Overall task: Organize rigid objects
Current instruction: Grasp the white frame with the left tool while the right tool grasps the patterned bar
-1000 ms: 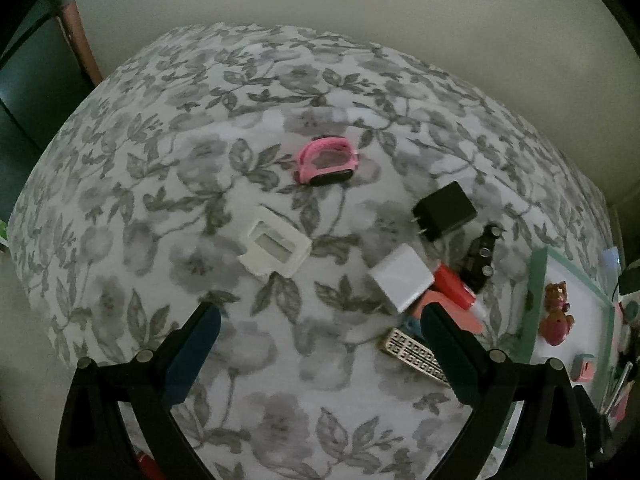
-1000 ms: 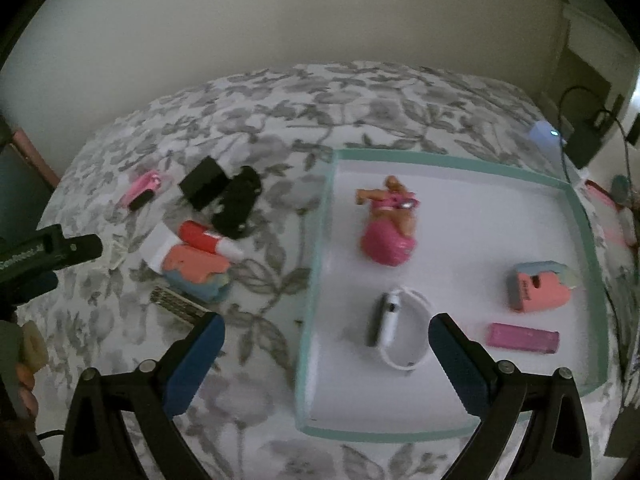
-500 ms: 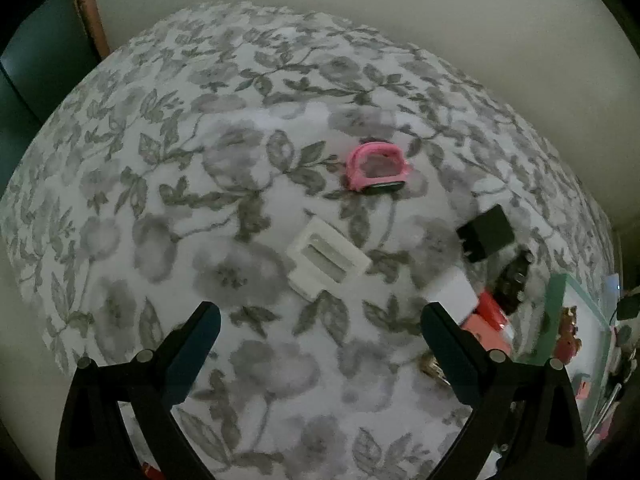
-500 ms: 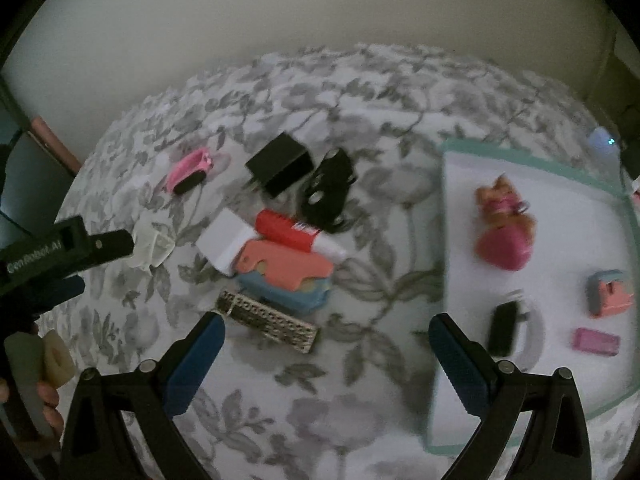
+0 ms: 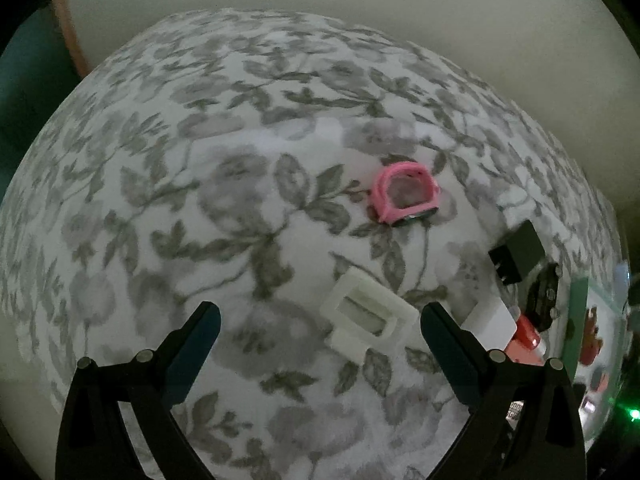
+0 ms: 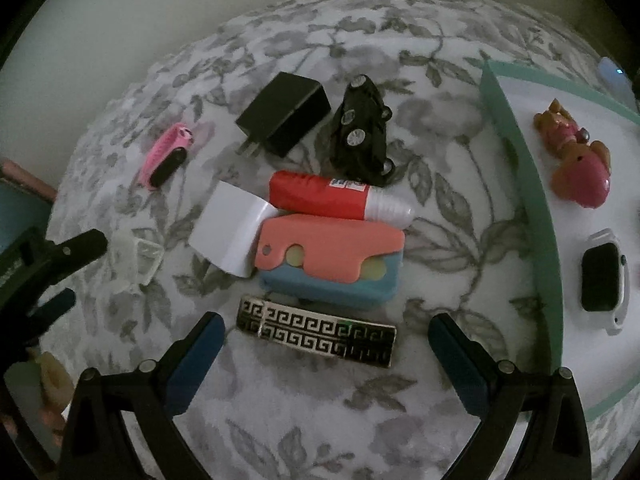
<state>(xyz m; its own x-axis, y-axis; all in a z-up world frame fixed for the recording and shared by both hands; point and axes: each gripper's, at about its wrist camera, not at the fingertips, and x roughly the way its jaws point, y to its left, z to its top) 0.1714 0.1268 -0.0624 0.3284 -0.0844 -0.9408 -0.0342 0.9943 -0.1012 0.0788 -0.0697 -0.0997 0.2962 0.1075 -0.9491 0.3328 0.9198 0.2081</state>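
- Now the right gripper [image 6: 324,334], jaws spread and empty, has swung from above the tray [image 6: 540,216] to the loose pile; the patterned bar [image 6: 316,336] lies between its fingers, likely next.
- The left gripper [image 5: 320,330], likewise spread, has closed on the white clip [image 5: 368,312].
- The tray holds a doll [image 6: 576,156] and a smartwatch [image 6: 602,280]; the rest is out of view.
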